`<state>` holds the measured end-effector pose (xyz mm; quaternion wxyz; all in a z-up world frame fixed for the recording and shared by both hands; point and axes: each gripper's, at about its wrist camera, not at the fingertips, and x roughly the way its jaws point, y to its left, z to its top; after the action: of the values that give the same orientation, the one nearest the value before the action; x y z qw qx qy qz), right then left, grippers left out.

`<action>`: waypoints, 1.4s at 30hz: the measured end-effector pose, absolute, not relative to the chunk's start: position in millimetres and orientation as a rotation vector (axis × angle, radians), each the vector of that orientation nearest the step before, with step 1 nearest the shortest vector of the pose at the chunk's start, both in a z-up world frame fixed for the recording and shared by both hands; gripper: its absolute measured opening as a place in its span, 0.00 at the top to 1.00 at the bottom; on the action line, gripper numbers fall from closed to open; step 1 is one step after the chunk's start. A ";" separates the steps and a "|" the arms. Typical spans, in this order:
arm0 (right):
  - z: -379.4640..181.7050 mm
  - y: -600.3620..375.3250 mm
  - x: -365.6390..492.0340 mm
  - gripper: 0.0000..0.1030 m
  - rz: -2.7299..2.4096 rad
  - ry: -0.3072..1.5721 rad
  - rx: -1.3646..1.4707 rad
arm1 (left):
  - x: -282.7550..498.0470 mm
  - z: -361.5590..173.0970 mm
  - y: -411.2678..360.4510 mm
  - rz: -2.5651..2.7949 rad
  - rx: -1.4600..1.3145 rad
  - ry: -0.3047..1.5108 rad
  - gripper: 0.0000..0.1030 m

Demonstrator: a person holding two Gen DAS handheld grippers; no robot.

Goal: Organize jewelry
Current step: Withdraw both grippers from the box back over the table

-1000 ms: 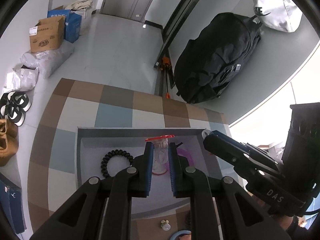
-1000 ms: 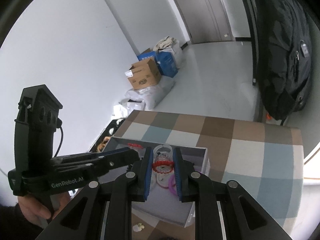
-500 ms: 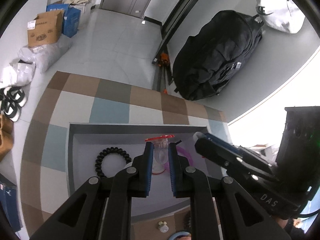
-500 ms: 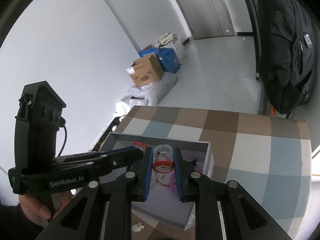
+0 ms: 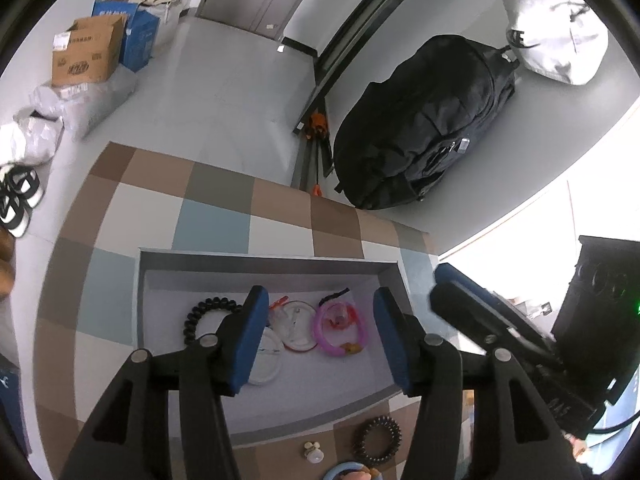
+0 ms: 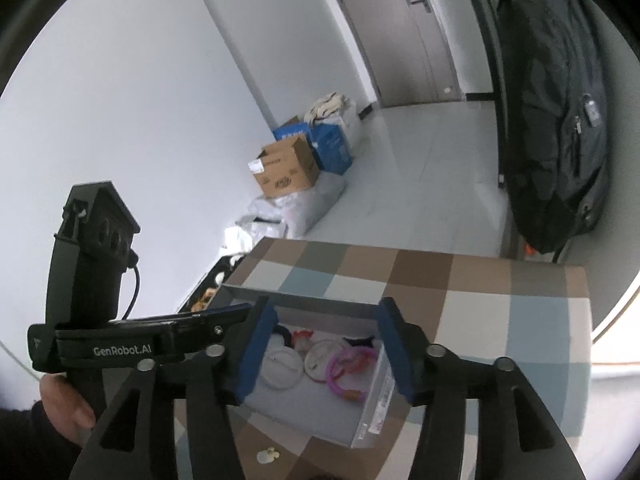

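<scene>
A grey box (image 5: 264, 258) (image 6: 372, 412) sits on the checkered table (image 5: 212, 224). Inside it lie a black coil hair tie (image 5: 208, 312), two clear-white bangles (image 5: 298, 326) (image 6: 282, 364) and a pink ring (image 5: 342, 328) (image 6: 348, 368). Above the box my left gripper (image 5: 319, 308) hangs with its jaws opening. Nothing is pressed between the blue pads (image 5: 248, 340). From the right side my right gripper (image 6: 325, 312) hovers over the same box. Its jaws are also opening and hold nothing. The jewelry shows through both gaps, lower down on the box floor.
On the cloth in front of the box lie a dark coil hair tie (image 5: 378, 440), a small white piece (image 5: 314, 450) (image 6: 268, 456) and a light blue ring (image 5: 348, 472). A black backpack (image 5: 424, 120) and cardboard boxes (image 5: 86, 56) stand on the floor beyond the table.
Both grippers were shut together on a clear bangle with a red piece. Both have spread their jaws, and the bangle now lies in the box.
</scene>
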<state>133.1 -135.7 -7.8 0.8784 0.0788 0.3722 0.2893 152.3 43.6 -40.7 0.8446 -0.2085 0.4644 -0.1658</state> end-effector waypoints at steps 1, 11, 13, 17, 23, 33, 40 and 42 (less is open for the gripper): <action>-7.0 -138.1 132.0 0.40 0.598 0.774 0.171 | 150.2 -38.9 43.2 -0.345 -0.428 0.974 0.53; 3.2 -154.0 111.1 0.26 0.562 0.746 0.184 | 123.3 -26.5 37.7 -0.263 -0.316 0.920 0.52; 4.4 -156.5 105.9 0.24 0.567 0.743 0.197 | 117.6 -26.0 34.7 -0.238 -0.285 0.921 0.52; 6.9 -160.6 94.3 0.18 0.555 0.728 0.205 | 104.4 -26.0 31.3 -0.195 -0.254 0.913 0.49; 5.8 -161.6 77.8 0.09 0.555 0.732 0.189 | 89.6 -25.0 29.6 -0.156 -0.242 0.884 0.42; -7.1 -170.6 47.3 0.00 0.516 0.762 0.172 | 70.2 -27.0 22.3 -0.122 -0.213 0.847 0.27; -21.0 -172.9 34.5 0.00 0.481 0.805 0.146 | 60.2 -38.7 10.6 -0.126 -0.138 0.857 0.22; -24.9 -173.5 32.1 0.00 0.476 0.820 0.146 | 58.1 -45.1 6.2 -0.137 -0.111 0.877 0.22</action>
<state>32.1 -173.5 -24.9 0.8871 0.0704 0.3946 0.2288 58.1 6.2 -45.1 0.9016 -0.0536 0.4241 -0.0662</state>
